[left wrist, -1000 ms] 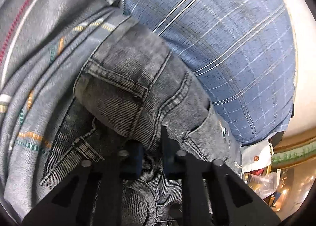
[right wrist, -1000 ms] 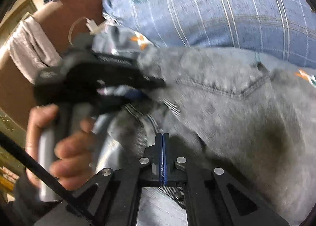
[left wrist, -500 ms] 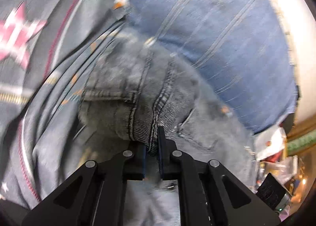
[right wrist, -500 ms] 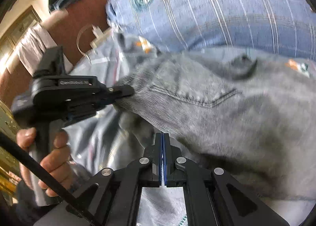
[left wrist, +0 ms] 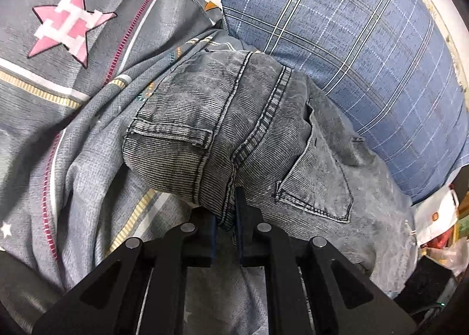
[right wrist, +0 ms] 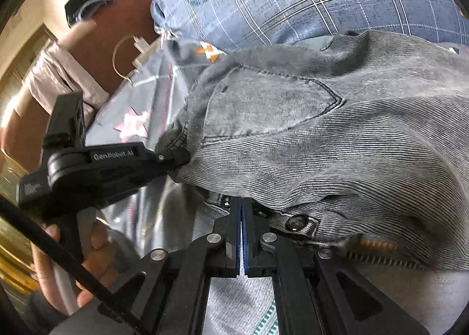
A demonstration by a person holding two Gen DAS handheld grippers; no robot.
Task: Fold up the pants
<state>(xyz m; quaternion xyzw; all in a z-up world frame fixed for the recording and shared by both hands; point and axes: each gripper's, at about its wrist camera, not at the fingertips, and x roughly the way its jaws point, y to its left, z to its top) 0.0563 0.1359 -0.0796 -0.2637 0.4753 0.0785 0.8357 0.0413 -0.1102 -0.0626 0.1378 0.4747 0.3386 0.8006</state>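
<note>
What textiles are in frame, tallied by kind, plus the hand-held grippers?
Grey jeans: 1
Blue plaid pillow: 1
Grey star-print bedsheet: 1
Hand-held grippers: 2, left hand-held gripper and right hand-held gripper, both clamped on the jeans
Total: 5

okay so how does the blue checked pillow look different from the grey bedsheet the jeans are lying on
The pillow is blue with a grid of thin pale and dark lines; the bedsheet is grey with stripes and star patches. The pillow looks plump and fairly smooth, while the bedsheet lies rumpled in folds. The pillow carries a round printed badge, seen in the right wrist view; the bedsheet shows a pink star instead. Both are fabric bedding, and the grey jeans rest against both.
</note>
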